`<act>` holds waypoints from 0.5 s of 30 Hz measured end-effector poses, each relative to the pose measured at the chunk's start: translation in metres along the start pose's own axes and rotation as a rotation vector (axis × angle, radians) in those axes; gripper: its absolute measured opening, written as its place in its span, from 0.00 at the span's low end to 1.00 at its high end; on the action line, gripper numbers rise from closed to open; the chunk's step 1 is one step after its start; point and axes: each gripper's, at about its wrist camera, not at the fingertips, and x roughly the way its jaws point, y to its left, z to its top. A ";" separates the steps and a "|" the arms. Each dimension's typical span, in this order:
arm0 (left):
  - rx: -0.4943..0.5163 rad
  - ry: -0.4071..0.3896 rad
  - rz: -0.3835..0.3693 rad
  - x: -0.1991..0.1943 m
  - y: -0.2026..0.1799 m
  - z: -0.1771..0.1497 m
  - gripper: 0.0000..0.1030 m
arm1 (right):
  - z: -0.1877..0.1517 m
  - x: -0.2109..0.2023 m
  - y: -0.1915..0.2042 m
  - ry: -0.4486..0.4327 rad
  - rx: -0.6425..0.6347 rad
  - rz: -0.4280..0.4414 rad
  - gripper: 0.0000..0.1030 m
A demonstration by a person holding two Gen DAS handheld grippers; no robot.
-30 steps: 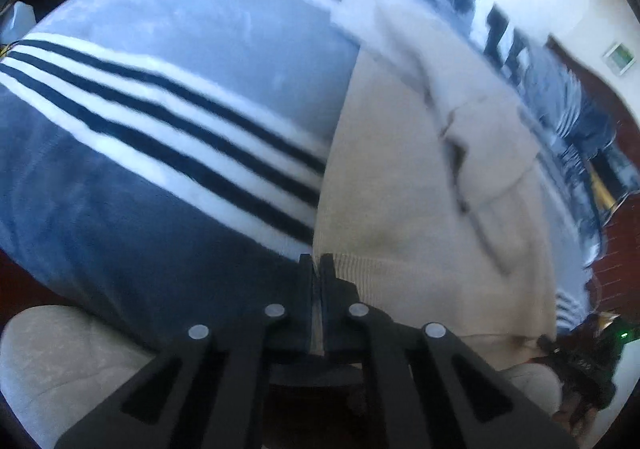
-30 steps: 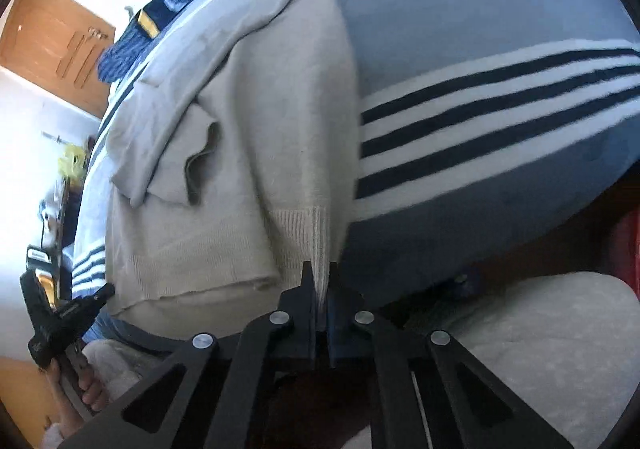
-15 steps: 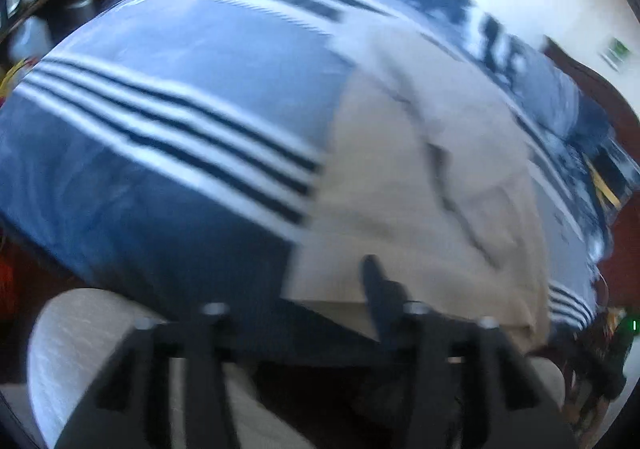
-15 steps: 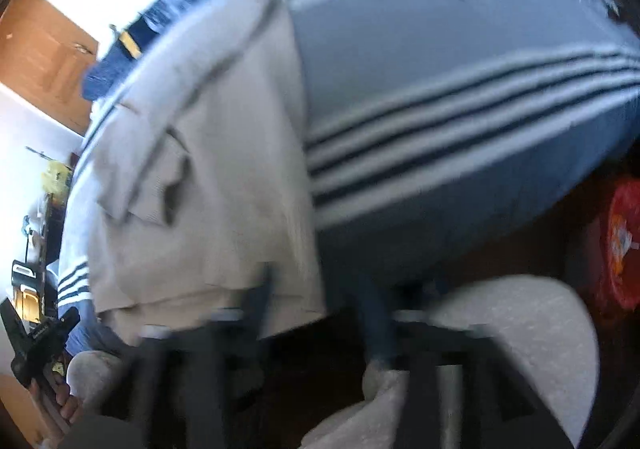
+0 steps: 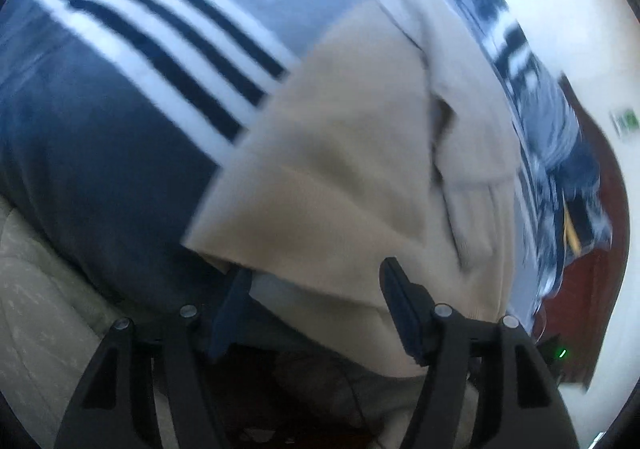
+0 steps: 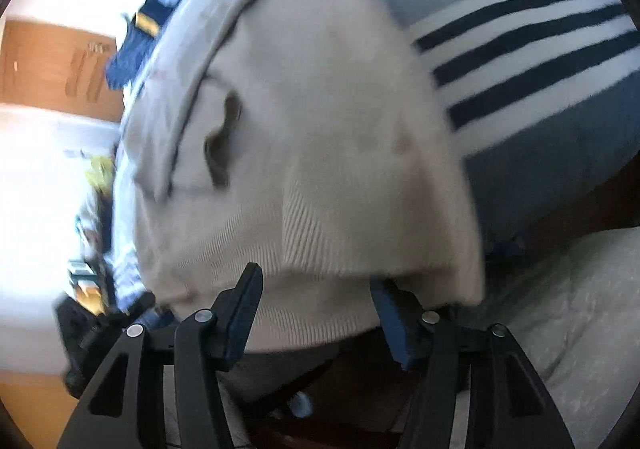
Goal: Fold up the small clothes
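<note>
Left gripper (image 5: 316, 281): jaws apart, just opened wider, w/ the near edge of the beige sweater (image 5: 352, 153) between them, not pinched. Sweater lies on the blue striped blanket (image 5: 132, 49), hem hanging over the near edge. Right gripper (image 6: 316, 285): jaws apart too, hem between them, loose.

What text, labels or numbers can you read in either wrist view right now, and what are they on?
None can be read.
A small green and white sign on the wall in the left wrist view is too blurred to tell whether it carries any words.
The beige sweater and the striped blanket show no print or label.
</note>
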 end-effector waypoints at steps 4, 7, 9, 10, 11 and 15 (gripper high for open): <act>-0.007 0.004 -0.010 0.005 0.001 0.003 0.63 | 0.005 -0.004 -0.022 -0.022 0.076 0.059 0.49; 0.010 -0.020 -0.041 -0.001 -0.005 0.002 0.49 | 0.002 -0.006 -0.025 -0.040 0.074 0.056 0.38; -0.007 -0.025 -0.075 -0.003 -0.004 0.004 0.45 | 0.001 -0.006 -0.025 -0.047 0.082 0.054 0.31; -0.017 -0.034 -0.089 -0.006 -0.002 0.006 0.45 | 0.001 -0.009 -0.024 -0.063 0.086 0.061 0.30; -0.016 -0.040 -0.091 -0.006 -0.003 0.008 0.45 | 0.001 -0.012 -0.022 -0.085 0.092 0.079 0.30; -0.020 -0.043 -0.064 -0.003 0.002 0.017 0.42 | 0.007 -0.020 -0.023 -0.127 0.124 0.112 0.32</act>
